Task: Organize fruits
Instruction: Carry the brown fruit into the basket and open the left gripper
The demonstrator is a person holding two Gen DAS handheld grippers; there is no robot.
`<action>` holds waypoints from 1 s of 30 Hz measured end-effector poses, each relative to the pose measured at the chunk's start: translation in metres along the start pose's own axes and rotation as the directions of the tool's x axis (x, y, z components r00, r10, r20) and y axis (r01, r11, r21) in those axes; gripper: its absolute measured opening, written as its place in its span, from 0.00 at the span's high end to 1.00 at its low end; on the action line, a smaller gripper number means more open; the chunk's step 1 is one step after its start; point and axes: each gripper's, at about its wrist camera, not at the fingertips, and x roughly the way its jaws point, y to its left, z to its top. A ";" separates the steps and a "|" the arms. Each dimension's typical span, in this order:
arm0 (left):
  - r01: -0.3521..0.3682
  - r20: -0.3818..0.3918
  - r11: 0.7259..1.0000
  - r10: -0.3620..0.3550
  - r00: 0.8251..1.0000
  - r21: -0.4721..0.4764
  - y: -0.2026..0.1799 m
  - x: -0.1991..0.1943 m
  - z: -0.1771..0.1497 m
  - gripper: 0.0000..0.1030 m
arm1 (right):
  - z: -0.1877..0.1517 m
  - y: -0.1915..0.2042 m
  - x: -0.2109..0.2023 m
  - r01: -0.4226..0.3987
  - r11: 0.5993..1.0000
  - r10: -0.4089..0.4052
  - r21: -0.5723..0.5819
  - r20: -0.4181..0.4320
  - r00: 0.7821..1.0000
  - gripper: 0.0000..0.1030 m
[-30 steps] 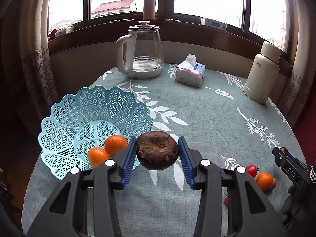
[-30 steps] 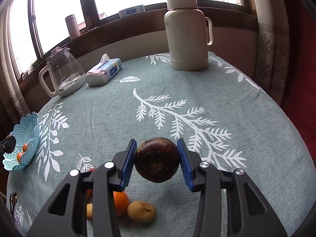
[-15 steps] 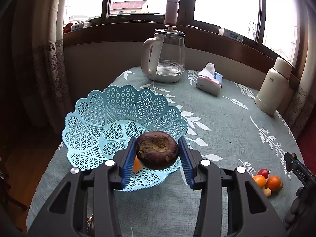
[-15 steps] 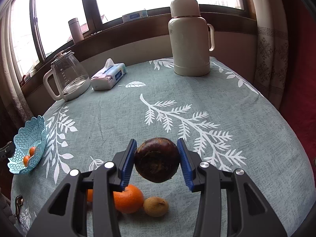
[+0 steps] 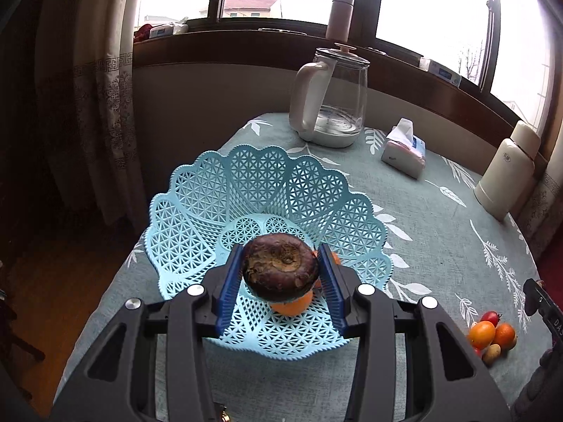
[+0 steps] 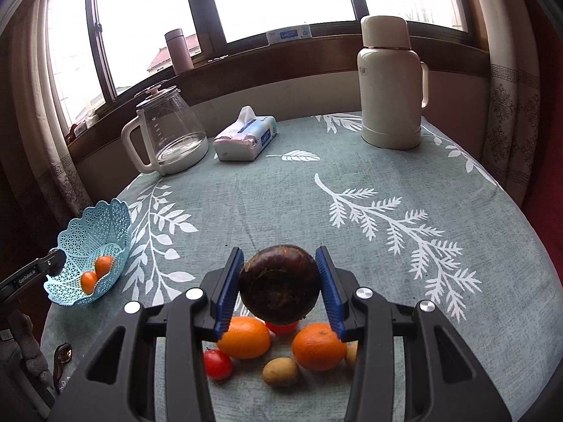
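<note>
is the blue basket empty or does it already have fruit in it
Not empty: the blue basket holds two oranges, seen in the right wrist view.

Left gripper point(image 5: 280, 274) and right gripper point(image 6: 279, 286) each point forward, blue pads clamped inward.

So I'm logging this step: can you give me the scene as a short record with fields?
left gripper: shut on a dark fruit, held above the basket
right gripper: shut on a dark fruit, held above the loose pile
basket: blue lattice, holds two oranges
loose pile: oranges, tomatoes, small brown fruits on the cloth
back of table: kettle, tissues, thermos
</note>
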 end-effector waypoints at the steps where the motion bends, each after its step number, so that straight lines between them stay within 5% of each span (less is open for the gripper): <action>1: -0.003 0.002 1.000 0.003 1.000 -0.007 0.004 0.001 0.001 0.57 | 0.000 0.003 0.000 -0.004 1.000 0.004 -0.004 0.000 1.000 0.58; 9: -0.017 -0.001 0.999 0.016 1.000 -0.050 0.025 0.004 0.007 0.56 | -0.003 0.025 0.001 -0.037 0.999 0.036 -0.037 -0.014 0.999 0.58; 16: -0.024 0.019 0.996 0.026 0.999 -0.089 0.041 -0.005 0.013 0.44 | -0.004 0.058 0.007 -0.103 0.990 0.099 -0.093 -0.045 0.994 0.58; 22: -0.038 0.044 0.992 0.044 0.998 -0.123 0.053 -0.014 0.019 0.21 | -0.004 0.107 0.015 -0.189 0.969 0.178 -0.157 -0.082 0.981 0.58; 30: -0.052 0.074 0.990 0.063 0.995 -0.133 0.063 -0.026 0.026 0.17 | -0.009 0.179 0.028 -0.312 0.924 0.282 -0.220 -0.157 0.947 0.58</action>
